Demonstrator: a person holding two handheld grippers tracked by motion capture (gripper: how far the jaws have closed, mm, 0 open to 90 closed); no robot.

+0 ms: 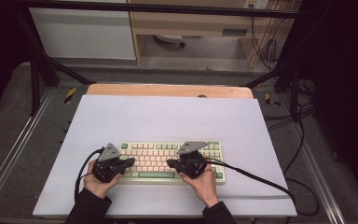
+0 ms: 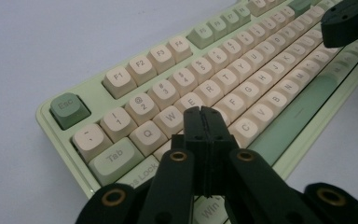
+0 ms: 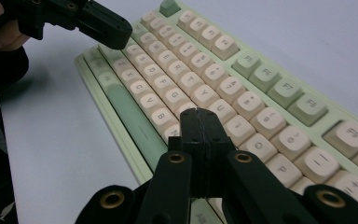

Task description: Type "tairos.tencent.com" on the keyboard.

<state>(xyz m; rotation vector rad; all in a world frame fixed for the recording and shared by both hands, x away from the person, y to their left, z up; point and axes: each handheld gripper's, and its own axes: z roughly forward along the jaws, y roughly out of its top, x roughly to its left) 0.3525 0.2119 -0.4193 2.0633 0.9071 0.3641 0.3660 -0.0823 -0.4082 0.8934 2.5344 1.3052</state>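
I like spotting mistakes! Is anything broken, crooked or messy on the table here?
Nothing stands out. The keyboard lies straight on the white sheet, and every key that shows sits in its row. The left gripper and right gripper are both shut, tips over the keys, holding nothing.
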